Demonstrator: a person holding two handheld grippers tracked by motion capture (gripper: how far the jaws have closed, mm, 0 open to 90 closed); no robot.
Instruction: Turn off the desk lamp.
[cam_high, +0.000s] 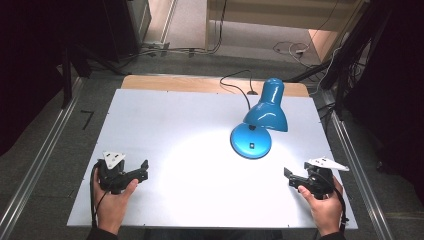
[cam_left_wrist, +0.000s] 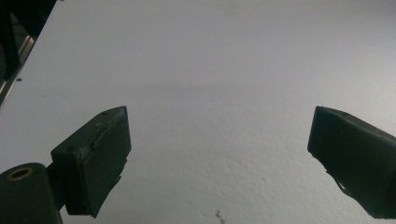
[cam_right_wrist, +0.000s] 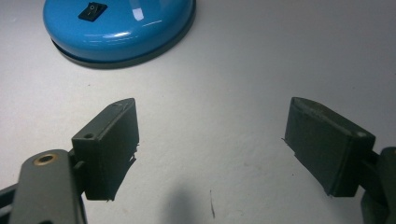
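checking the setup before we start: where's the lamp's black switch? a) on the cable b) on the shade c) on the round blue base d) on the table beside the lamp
c: the black switch sits on top of the lamp's round blue base, also seen from the high view.

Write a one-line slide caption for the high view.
Lit blue desk lamp on a white table, with open left gripper and right gripper held near the front corners.

The lamp base (cam_right_wrist: 119, 28) is cut off by the right gripper view's top edge, its shade unseen there.
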